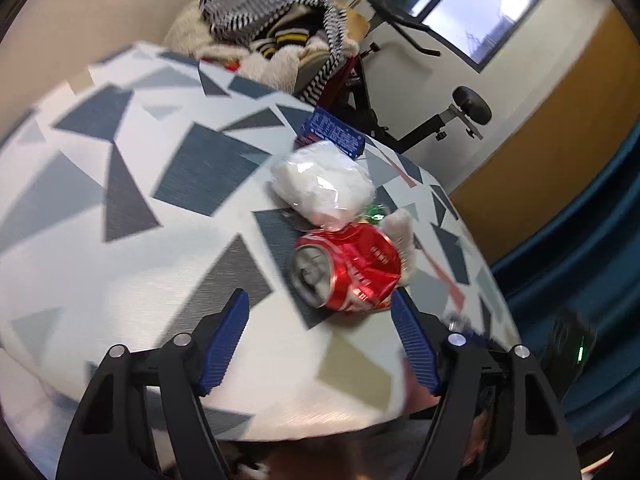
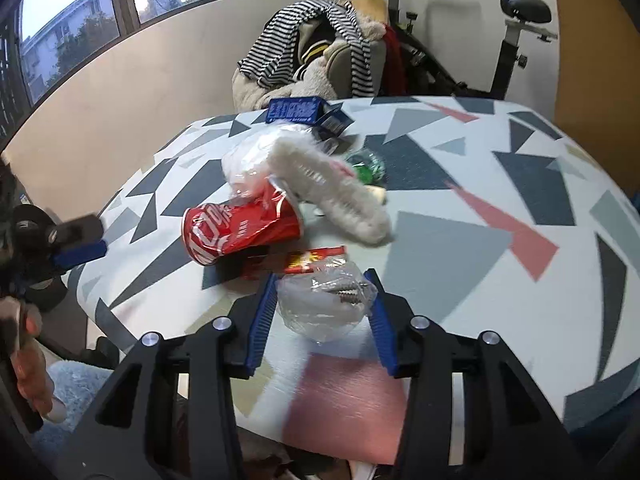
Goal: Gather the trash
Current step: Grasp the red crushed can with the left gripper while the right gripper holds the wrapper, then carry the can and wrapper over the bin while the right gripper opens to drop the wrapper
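Note:
A crushed red can (image 1: 348, 268) (image 2: 240, 228) lies on its side on the patterned tablecloth (image 1: 120, 240). My left gripper (image 1: 318, 300) stands open just in front of it; the right pad is at the can's edge and the left pad is well apart. My right gripper (image 2: 321, 276) is shut on a crumpled clear plastic wrapper (image 2: 326, 300) with a red and yellow label. Behind the can lie a white plastic wad (image 1: 324, 184) (image 2: 252, 160), a fluffy white piece (image 2: 332, 196), a green wrapper (image 2: 366, 166) and a blue carton (image 1: 332, 132) (image 2: 296, 110).
A chair piled with striped and fleecy clothes (image 2: 320, 48) (image 1: 272, 32) stands behind the table, with an exercise bike (image 2: 516, 32) (image 1: 440, 120) beside it. A person's hand (image 2: 28, 360) shows at the table's left edge. The table's right edge drops off by a blue seat (image 1: 580, 260).

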Available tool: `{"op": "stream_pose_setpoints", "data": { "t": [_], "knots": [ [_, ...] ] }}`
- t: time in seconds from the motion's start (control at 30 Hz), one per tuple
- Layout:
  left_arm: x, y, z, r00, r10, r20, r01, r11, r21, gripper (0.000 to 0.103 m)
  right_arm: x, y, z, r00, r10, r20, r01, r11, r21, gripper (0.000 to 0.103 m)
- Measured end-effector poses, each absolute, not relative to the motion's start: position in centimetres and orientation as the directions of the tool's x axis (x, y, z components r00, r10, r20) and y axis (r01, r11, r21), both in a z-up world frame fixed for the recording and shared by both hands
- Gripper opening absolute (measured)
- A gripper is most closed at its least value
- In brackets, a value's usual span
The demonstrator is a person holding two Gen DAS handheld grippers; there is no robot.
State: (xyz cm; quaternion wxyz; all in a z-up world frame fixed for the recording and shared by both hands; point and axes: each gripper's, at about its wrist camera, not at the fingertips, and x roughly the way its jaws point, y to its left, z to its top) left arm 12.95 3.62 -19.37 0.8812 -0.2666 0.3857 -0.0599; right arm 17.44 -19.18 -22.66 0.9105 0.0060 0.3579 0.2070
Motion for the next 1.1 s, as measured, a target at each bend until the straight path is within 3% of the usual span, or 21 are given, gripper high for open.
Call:
{"op": "stream_pose_setpoints", "data": {
  "t": [0.17, 0.27, 0.43, 0.67, 0.77, 1.1],
  "knots": [
    [16.3, 3.3, -21.0, 0.660, -0.372, -0.652, -0.198, 0.752, -0.629, 0.067, 17.2, -20.7, -22.4, 0.667, 0.384, -0.638, -0.358, 0.917, 0.177, 0.046],
    [17.6, 2.7, -21.3, 0.651, -0.351, -0.673, -0.234, 0.750, -0.618, 0.064, 17.1, -21.5, -22.3, 0.672, 0.385, -0.633, -0.348, 0.918, 0.189, 0.046],
    [19.2, 2.1, -22.3, 0.630, -0.330, -0.703, -0.300, 0.732, -0.612, 0.048, 17.1, -22.2, -22.4, 0.674, 0.388, -0.628, -0.339, 0.918, 0.204, 0.046],
    [20.2, 1.6, -23.7, 0.597, -0.280, -0.752, -0.351, 0.752, -0.558, 0.040, 17.1, -22.8, -22.8, 0.673, 0.392, -0.627, -0.332, 0.918, 0.218, 0.046],
    [20.1, 1.3, -23.6, 0.612, -0.264, -0.746, -0.321, 0.779, -0.538, 0.035, 17.0, -23.0, -22.9, 0.672, 0.393, -0.628, -0.326, 0.918, 0.225, 0.046],
    [17.5, 2.1, -19.7, 0.677, -0.201, -0.708, -0.214, 0.867, -0.450, 0.034, 16.7, -23.2, -21.7, 0.686, 0.401, -0.607, -0.335, 0.915, 0.226, 0.046]
  ]
}}
